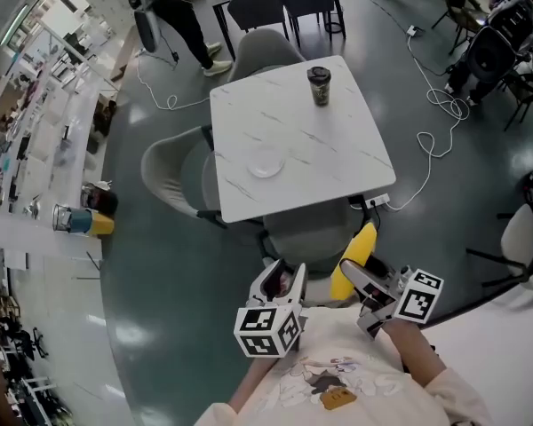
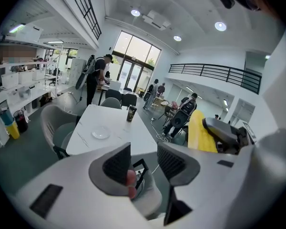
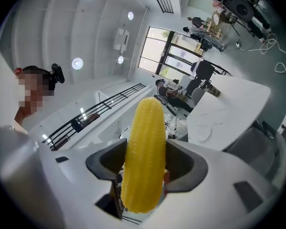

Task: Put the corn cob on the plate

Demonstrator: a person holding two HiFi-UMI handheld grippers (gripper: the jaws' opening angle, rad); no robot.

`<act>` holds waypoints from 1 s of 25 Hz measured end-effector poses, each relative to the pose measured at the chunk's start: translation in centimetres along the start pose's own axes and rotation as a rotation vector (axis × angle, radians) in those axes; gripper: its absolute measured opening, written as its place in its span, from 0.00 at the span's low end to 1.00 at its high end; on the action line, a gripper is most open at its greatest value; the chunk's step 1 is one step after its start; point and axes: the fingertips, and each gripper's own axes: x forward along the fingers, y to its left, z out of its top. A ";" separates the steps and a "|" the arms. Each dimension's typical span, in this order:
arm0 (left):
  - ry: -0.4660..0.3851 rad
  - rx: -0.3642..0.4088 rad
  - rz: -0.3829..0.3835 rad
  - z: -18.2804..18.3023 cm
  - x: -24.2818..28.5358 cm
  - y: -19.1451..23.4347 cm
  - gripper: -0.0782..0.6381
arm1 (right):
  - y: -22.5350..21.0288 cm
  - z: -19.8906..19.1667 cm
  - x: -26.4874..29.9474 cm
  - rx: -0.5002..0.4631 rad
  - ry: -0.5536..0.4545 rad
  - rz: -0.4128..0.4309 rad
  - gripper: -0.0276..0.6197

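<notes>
The yellow corn cob (image 3: 144,151) stands upright between the jaws of my right gripper (image 3: 145,165), which is shut on it. In the head view the corn cob (image 1: 355,254) and right gripper (image 1: 359,282) are held low, off the near edge of the white marble table (image 1: 338,158). A small clear plate (image 1: 265,163) lies near the table's middle, well ahead of both grippers. My left gripper (image 1: 282,284) hangs beside the right one, open and holding nothing. The left gripper view shows the plate (image 2: 100,133), the corn cob (image 2: 200,131) and its own parted jaws (image 2: 145,162).
A dark lidded cup (image 1: 319,85) stands at the table's far side. Grey chairs (image 1: 173,171) surround the table, one tucked under its near edge (image 1: 306,238). White cables (image 1: 440,105) trail on the floor to the right. People stand at another table in the background (image 1: 182,7).
</notes>
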 end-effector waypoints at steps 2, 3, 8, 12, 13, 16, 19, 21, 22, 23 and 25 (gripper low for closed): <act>0.004 -0.003 0.015 0.2 -0.1 0.3 0.36 | -0.3 0.1 0.2 0.020 0.000 0.004 0.43; 0.004 -0.004 0.020 0.3 -0.1 0.6 0.36 | -0.4 0.2 0.3 0.025 0.001 0.006 0.43; 0.016 -0.021 0.025 0.7 0.9 3.3 0.36 | -1.5 -0.3 3.1 0.029 0.017 -0.008 0.43; 0.025 -0.029 -0.003 1.4 1.5 6.1 0.36 | -1.9 -1.2 5.8 0.038 0.009 -0.033 0.43; 0.028 -0.031 -0.012 1.8 1.5 7.0 0.36 | -1.8 -1.4 6.6 0.042 0.005 -0.041 0.43; 0.030 -0.034 -0.048 3.2 1.9 9.4 0.36 | -1.3 -1.8 9.3 0.035 -0.003 -0.070 0.43; 0.025 -0.038 -0.088 4.5 2.2 11.5 0.36 | -1.3 -2.2 11.7 0.037 -0.013 -0.101 0.43; 0.036 -0.043 -0.112 5.0 2.5 13.3 0.36 | -1.3 -2.8 13.5 0.063 -0.031 -0.112 0.43; 0.046 -0.048 -0.123 5.2 2.6 14.3 0.36 | -1.1 -3.0 14.4 0.081 -0.041 -0.115 0.43; 0.055 -0.056 -0.132 5.4 2.8 15.1 0.36 | -1.0 -3.2 15.1 0.090 -0.048 -0.121 0.43; 0.070 -0.076 -0.149 5.7 3.5 16.2 0.36 | -1.0 -3.1 15.9 0.071 -0.045 -0.153 0.43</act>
